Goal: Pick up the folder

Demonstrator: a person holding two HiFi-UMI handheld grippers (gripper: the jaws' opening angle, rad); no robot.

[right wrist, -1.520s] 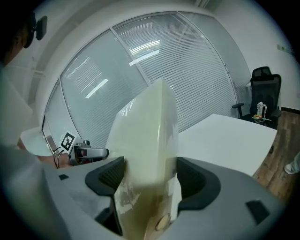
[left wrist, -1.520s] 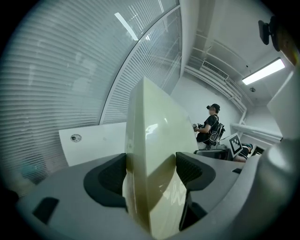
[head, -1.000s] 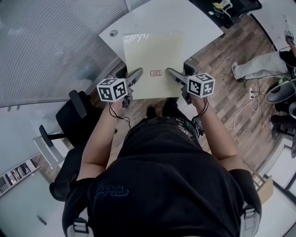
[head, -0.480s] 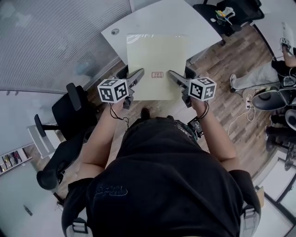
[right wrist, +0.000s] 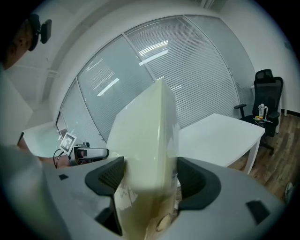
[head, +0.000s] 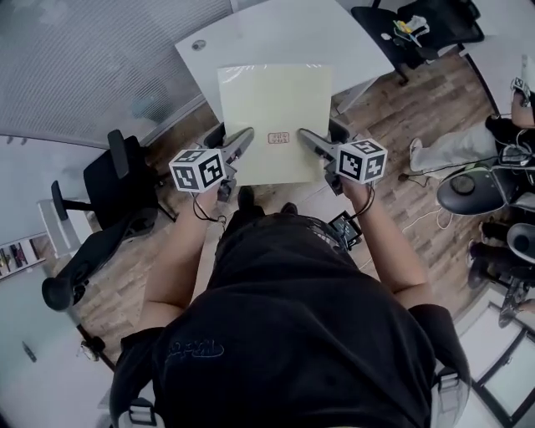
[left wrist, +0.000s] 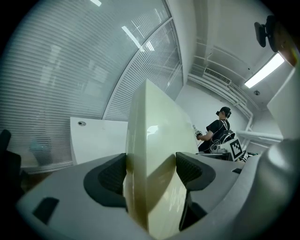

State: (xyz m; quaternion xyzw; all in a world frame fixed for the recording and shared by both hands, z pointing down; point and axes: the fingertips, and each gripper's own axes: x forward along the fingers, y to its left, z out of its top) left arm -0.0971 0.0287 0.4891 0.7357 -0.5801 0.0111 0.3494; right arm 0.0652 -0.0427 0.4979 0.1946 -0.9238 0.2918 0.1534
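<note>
A pale yellow folder (head: pixel 274 113) is held flat between the two pairs of tongs, one at each of its near corners. The left tongs (head: pixel 241 143) are closed on the near left corner: in the left gripper view the dark pads (left wrist: pixel 114 176) press the folder from both sides, with only its thickness between them. The right tongs (head: pixel 310 142) grip the near right corner the same way, and in the right gripper view the folder fills the narrow gap between the pads (right wrist: pixel 194 180). A small red label (head: pixel 277 138) sits near the folder's near edge, between the two pairs of tongs. The far part of the folder lies over the white counter (head: pixel 276 38), while the near part reaches past the counter's edge, over the wooden floor (head: pixel 401 109). Whether the far edge touches the counter cannot be told. The marker cubes (head: pixel 198 170) ride just behind each grip, at the person's hands. A black office chair (head: pixel 113 180) stands to the left beside a glass wall with blinds (head: pixel 84 58), and another black chair (head: pixel 426 21) stands beyond the counter's far right corner. A second person's legs (head: pixel 456 142) show at the right edge.
</note>
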